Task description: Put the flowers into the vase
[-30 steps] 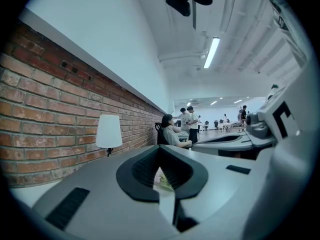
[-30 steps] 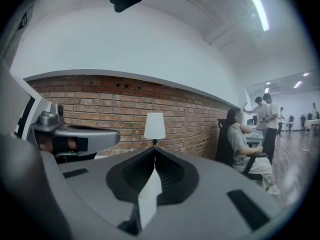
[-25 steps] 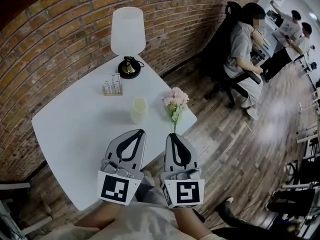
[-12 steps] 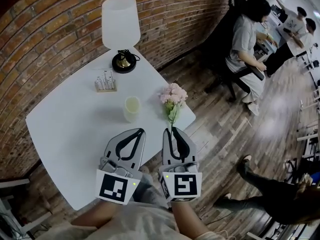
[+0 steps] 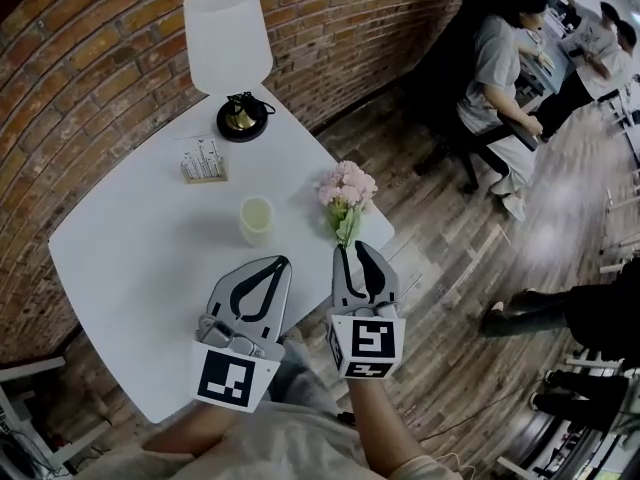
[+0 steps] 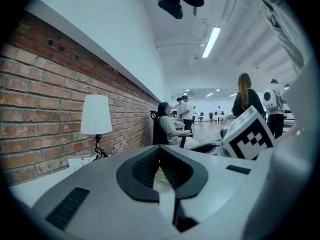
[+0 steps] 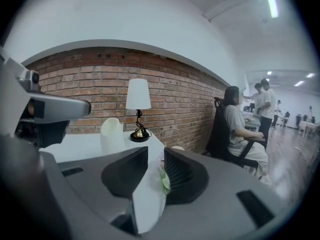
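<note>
The pink flowers (image 5: 347,186) lie over the white table's (image 5: 130,268) right corner, stem pointing back at me. My right gripper (image 5: 355,250) is at the stem's end. Its jaws have just been opening and stand apart, with the green stem and a leaf (image 7: 164,180) loose in the gap of my right gripper (image 7: 156,156). The pale vase (image 5: 256,218) stands upright mid-table, left of the flowers, and shows as the vase (image 7: 111,134) in the right gripper view. My left gripper (image 5: 278,264) hovers shut and empty near the front edge, short of the vase; my left gripper (image 6: 160,150) has its tips touching.
A white-shaded lamp (image 5: 228,38) and a small rack of tubes (image 5: 204,162) stand at the table's far side by the brick wall. A seated person (image 5: 500,63) is beyond the right corner; someone's legs (image 5: 560,313) cross the wooden floor on the right.
My right gripper has sunk toward the table corner with the flowers, and its jaws went from shut on the stem to apart. The left gripper shifted slightly. A person walked in on the right.
</note>
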A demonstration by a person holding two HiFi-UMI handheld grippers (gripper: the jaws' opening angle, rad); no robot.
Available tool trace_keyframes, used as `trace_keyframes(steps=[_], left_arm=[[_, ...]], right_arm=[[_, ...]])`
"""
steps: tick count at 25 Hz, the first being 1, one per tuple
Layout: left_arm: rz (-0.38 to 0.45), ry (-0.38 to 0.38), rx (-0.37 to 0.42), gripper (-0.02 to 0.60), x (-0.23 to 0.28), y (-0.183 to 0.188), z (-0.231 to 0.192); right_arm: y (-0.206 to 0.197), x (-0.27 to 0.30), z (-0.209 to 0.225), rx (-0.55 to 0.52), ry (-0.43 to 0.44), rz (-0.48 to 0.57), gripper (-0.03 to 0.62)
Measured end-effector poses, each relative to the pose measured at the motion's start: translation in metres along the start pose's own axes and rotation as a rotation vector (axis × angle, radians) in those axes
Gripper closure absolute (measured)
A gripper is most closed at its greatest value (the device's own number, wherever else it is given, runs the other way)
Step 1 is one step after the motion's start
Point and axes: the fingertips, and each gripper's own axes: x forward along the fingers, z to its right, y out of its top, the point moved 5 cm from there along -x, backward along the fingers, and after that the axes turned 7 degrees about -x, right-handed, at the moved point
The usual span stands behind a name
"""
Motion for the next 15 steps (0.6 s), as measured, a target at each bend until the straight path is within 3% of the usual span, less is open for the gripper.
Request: trace_keyframes(steps=[15], left_arm=[[-0.036,-0.037,-0.001,0.572,0.027,-0.01,0.001]], right_arm=[[-0.035,0.043,0.017,0.019,0.01,-0.128,0.482]])
